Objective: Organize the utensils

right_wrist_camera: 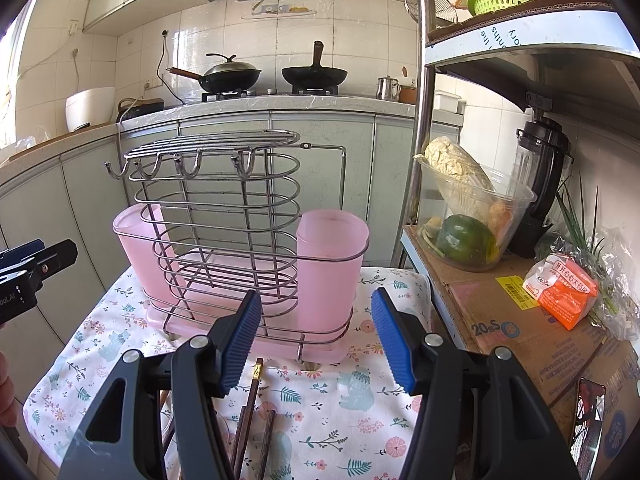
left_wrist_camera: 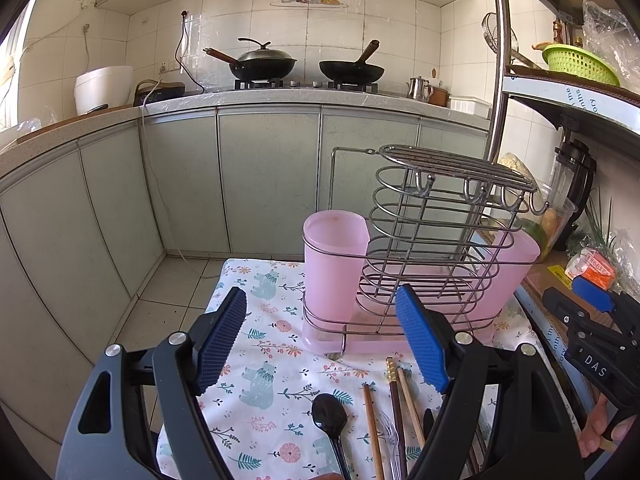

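Note:
A wire utensil rack (left_wrist_camera: pixel 432 248) with two pink plastic cups stands on a small table with a floral cloth (left_wrist_camera: pixel 264 360). In front of it lie a black spoon (left_wrist_camera: pixel 330 416), several wooden chopsticks (left_wrist_camera: pixel 400 400) and a clear plastic fork (left_wrist_camera: pixel 390 436). My left gripper (left_wrist_camera: pixel 320 344) hovers open above the cloth, nothing between its blue pads. The right wrist view shows the rack (right_wrist_camera: pixel 224 232), its nearer pink cup (right_wrist_camera: pixel 332 264) and the chopsticks (right_wrist_camera: pixel 250 404) below my open, empty right gripper (right_wrist_camera: pixel 316 340).
A cardboard box (right_wrist_camera: pixel 520 332) to the right of the table carries a bowl of vegetables (right_wrist_camera: pixel 472 216), a blender (right_wrist_camera: pixel 540 176) and an orange packet (right_wrist_camera: pixel 564 292). Behind are a counter with two woks (left_wrist_camera: pixel 304 64), a rice cooker (left_wrist_camera: pixel 104 88) and a metal shelf post (right_wrist_camera: pixel 424 120).

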A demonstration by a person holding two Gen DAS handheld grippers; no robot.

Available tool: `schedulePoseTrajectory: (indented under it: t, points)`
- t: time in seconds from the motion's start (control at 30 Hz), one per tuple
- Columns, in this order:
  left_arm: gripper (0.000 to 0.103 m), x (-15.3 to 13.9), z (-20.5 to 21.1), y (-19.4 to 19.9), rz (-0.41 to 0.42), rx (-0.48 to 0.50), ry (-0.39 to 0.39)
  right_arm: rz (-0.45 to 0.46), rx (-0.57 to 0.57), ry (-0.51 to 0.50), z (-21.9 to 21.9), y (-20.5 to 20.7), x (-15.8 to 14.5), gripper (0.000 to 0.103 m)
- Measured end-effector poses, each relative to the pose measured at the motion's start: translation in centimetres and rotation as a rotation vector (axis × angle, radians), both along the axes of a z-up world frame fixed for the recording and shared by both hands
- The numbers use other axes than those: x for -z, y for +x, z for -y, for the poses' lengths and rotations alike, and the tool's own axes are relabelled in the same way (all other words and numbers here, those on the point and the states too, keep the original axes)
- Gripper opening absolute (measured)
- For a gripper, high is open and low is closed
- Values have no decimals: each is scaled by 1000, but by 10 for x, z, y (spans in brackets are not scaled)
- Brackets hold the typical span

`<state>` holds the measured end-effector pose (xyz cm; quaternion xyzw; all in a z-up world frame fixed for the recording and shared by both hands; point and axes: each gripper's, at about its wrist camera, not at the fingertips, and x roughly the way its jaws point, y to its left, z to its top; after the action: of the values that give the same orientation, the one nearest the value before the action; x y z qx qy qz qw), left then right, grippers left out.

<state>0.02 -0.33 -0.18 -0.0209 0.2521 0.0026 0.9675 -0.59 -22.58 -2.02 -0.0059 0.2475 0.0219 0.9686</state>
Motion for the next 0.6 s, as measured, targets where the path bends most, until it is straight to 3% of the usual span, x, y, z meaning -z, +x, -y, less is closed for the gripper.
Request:
schedulePoseTrajectory:
  t: [0.6]
  points:
    - [78, 5, 0, 0, -5, 2, 2, 4, 0, -7, 0, 0, -4, 57]
